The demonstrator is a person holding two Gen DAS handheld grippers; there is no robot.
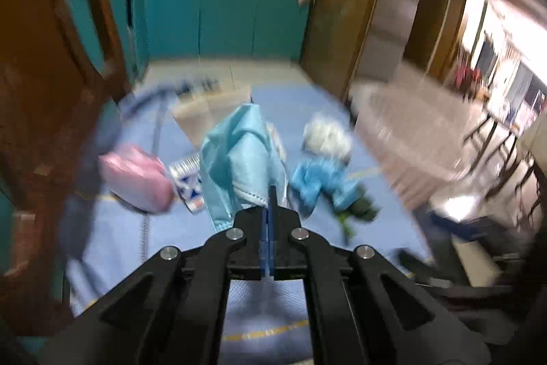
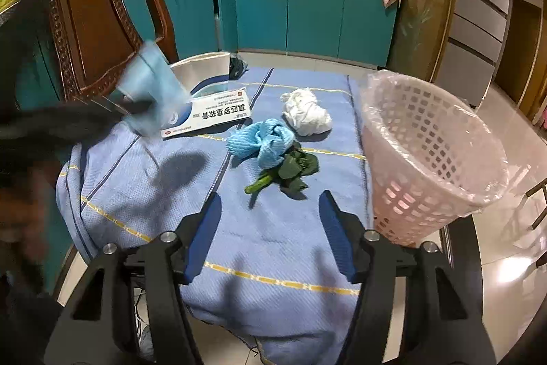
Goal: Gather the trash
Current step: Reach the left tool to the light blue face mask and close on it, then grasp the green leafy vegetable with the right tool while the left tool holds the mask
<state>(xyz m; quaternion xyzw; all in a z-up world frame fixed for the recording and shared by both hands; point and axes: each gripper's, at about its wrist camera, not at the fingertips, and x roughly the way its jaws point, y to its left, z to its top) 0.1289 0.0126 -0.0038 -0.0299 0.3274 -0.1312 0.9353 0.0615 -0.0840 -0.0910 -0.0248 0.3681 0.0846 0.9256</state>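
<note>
While pleated fabric mask (image 1: 239, 159) hangs pinched, perforated plastic basket (image 2: 427, 153) stands.

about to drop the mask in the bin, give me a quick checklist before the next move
1. Left tool shut on the light blue face mask: ok.
2. Mask lifted clear of the blue striped cloth: ok, seen from the right wrist.
3. Pink perforated plastic basket with liner upright, mouth free: ok.
4. Basket already holding trash: cannot tell.
5. Right tool open, nothing in it: ok.
6. Green leafy vegetable scrap ahead of the right tool, unobstructed: ok.
</note>
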